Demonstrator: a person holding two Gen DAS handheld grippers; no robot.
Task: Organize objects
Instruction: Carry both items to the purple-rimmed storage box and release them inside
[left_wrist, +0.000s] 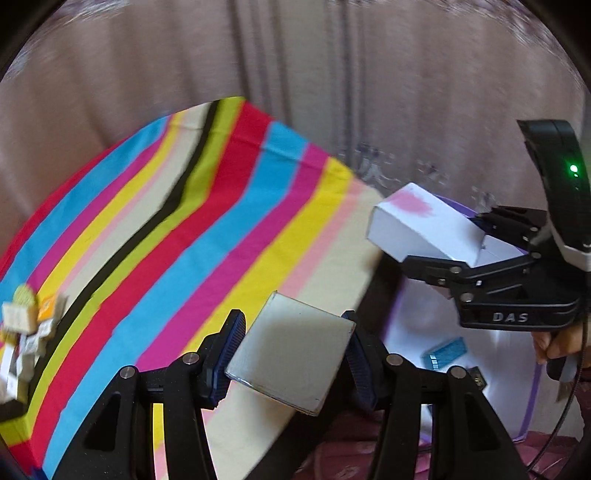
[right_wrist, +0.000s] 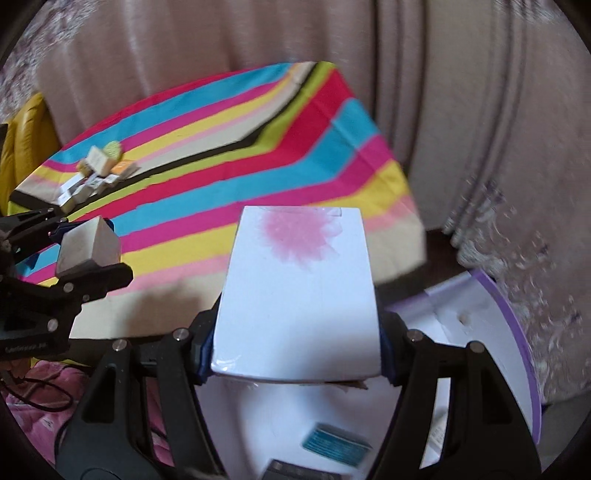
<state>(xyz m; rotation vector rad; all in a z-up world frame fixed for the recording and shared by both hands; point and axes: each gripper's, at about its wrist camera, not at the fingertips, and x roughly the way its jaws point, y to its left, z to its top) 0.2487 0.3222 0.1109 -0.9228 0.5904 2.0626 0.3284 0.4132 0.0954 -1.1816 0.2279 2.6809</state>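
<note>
Left hand-held gripper (left_wrist: 291, 354) clamps a grey box (left_wrist: 291, 350) above the striped surface (left_wrist: 207, 221) edge. Right hand-held gripper (right_wrist: 295, 354) clamps a white box (right_wrist: 299, 295) over the white bin (right_wrist: 517, 332). Farther off, a blurred cluster, possibly small boxes (right_wrist: 96, 177).

The middle and right of the striped tablecloth (right_wrist: 229, 155) lie bare, open to a gripper. A cluster of small boxes (right_wrist: 92, 177) crowds its far left. Curtains (right_wrist: 461, 92) close in behind. Near right, the white bin (right_wrist: 517, 332) holds a teal packet (right_wrist: 336, 441).
</note>
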